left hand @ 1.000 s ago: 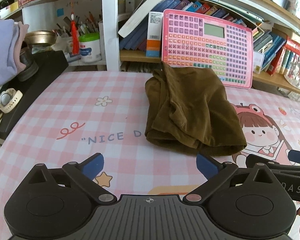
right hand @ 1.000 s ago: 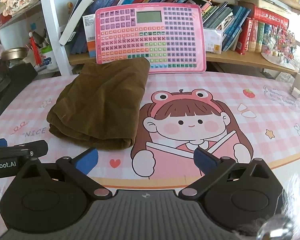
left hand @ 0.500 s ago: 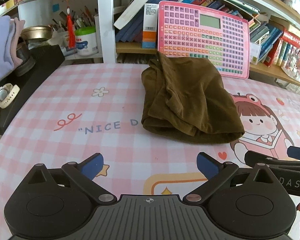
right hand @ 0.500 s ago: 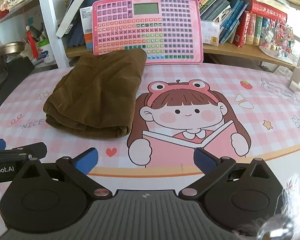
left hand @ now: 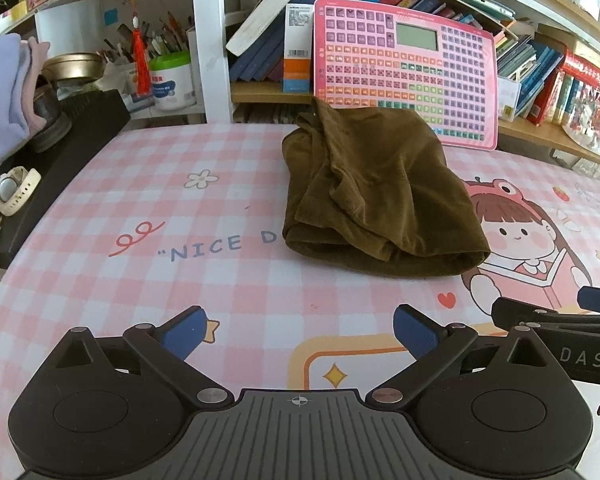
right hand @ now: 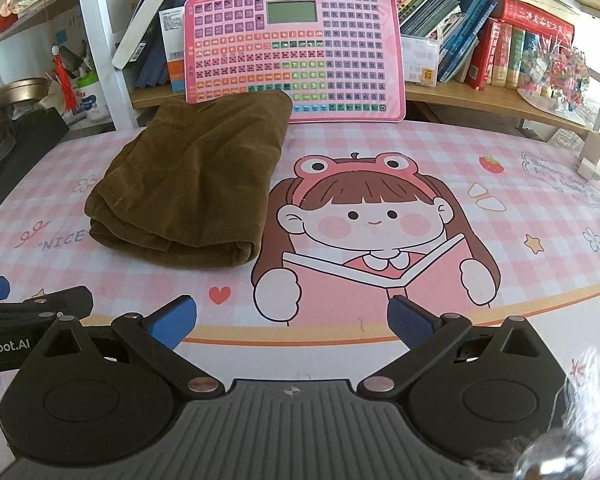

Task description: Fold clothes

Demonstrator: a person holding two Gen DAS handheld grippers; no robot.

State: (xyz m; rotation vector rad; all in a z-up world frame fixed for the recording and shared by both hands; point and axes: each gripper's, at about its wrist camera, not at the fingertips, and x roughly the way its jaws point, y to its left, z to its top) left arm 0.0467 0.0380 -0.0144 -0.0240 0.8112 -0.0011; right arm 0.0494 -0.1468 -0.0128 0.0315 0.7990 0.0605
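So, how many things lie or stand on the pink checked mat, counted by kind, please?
Folded brown corduroy garment: 1
Pink keyboard-style learning board, leaning against the shelf: 1
Open tongs over the mat, left and right: 2
Total: 4

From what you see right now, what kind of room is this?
Probably a child's study corner at home: shelves packed with books, a pink learning keyboard pad, and a cartoon desk mat where the folded brown garment lies.

Folded brown corduroy garment [right hand: 192, 188] is laid on the pink checked cartoon-print desk [right hand: 380, 152], left of the printed girl figure [right hand: 374, 236]. Its far end is set against the pink button-grid learning board [right hand: 292, 52], which is propped before the bookshelf [right hand: 480, 92]. Both claws, left claw [left hand: 298, 334] and right claw [right hand: 292, 322], are held near the garment's front, apart from it.
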